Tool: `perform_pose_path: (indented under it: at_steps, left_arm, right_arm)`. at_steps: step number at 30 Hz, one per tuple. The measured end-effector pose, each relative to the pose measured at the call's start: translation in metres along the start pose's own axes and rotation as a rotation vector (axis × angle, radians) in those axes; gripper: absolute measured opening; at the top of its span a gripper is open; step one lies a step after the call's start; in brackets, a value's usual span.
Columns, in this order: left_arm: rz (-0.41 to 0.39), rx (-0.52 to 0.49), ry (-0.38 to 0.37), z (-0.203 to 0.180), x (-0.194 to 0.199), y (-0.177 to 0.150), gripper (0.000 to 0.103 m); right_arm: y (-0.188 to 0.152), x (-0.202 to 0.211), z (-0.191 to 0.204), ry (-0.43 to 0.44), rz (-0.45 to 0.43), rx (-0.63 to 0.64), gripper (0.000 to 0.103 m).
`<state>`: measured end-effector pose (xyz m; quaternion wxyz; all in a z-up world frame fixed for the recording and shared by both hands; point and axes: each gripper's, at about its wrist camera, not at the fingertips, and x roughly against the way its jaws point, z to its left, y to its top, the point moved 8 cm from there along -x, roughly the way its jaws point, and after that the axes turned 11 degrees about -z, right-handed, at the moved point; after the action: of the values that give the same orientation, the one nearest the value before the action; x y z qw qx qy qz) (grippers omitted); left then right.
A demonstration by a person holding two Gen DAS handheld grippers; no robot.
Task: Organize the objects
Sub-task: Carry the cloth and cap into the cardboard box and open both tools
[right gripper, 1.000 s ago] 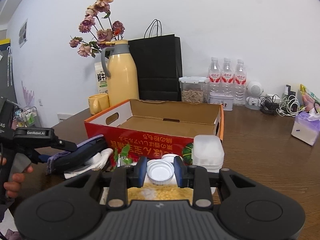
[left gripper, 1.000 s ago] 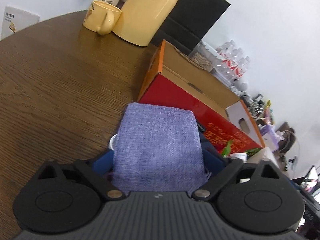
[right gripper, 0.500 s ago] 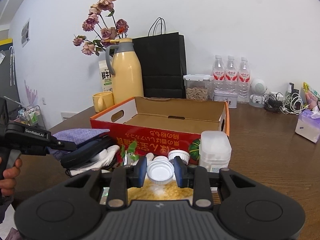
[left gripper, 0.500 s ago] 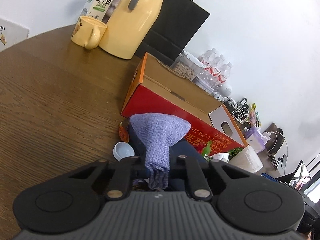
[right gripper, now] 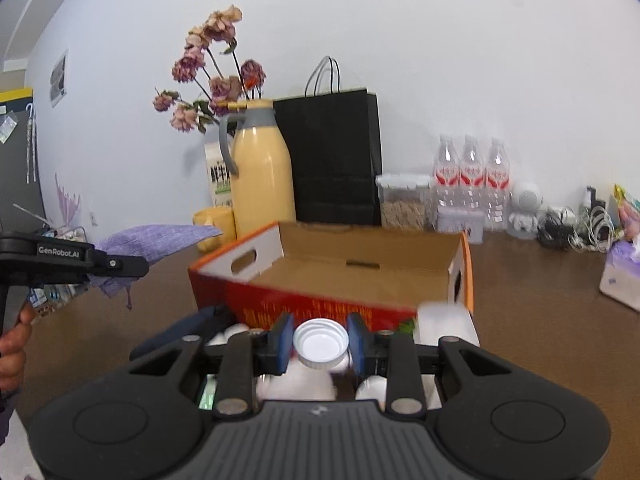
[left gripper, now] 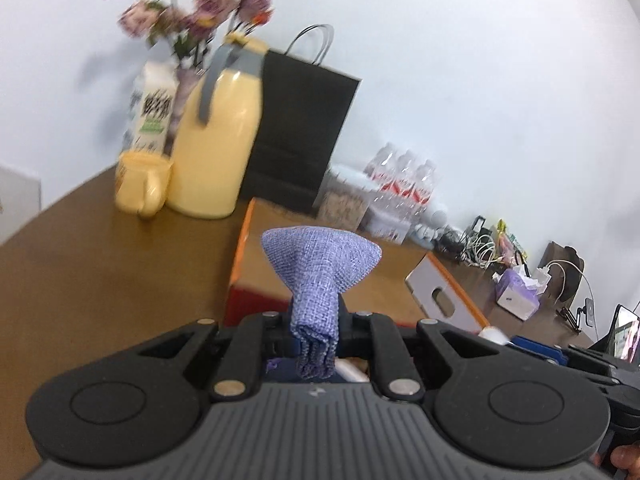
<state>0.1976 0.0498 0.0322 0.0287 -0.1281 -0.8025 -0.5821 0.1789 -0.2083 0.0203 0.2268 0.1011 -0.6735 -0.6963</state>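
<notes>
2 wrist fisheyes, low over table, facing wall, sharing cardboard box [left gripper: 436, 280] [right gripper: 360, 264] close ahead

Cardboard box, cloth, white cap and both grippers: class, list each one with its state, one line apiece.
Cardboard box: open on top, nothing visible inside.
Purple cloth: bunched, lifted clear of the table.
White cap: held with its hollow side facing the camera.
Left gripper: shut on the purple cloth.
Right gripper: shut on the white cap.
</notes>
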Motion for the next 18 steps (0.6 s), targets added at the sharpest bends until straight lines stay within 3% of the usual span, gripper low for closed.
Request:
perform_pose_path:
  at_steps: [8,13,18]
  left_arm:
    - [0.002,-0.12,-0.006,-0.043,-0.062,0.026,0.013]
    - [0.062,-0.164,0.029,-0.056,-0.112,0.023,0.014]
    - [0.154,-0.192,0.106,-0.05,-0.158,0.005,0.014]
  right_arm:
    - [0.044,-0.068,-0.009,-0.039,-0.009,0.065,0.028]
    - [0.047,-0.125,-0.022,-0.077,0.109,0.05,0.028]
    - [0.026,-0.172,-0.027,-0.116,0.259,0.038,0.028]
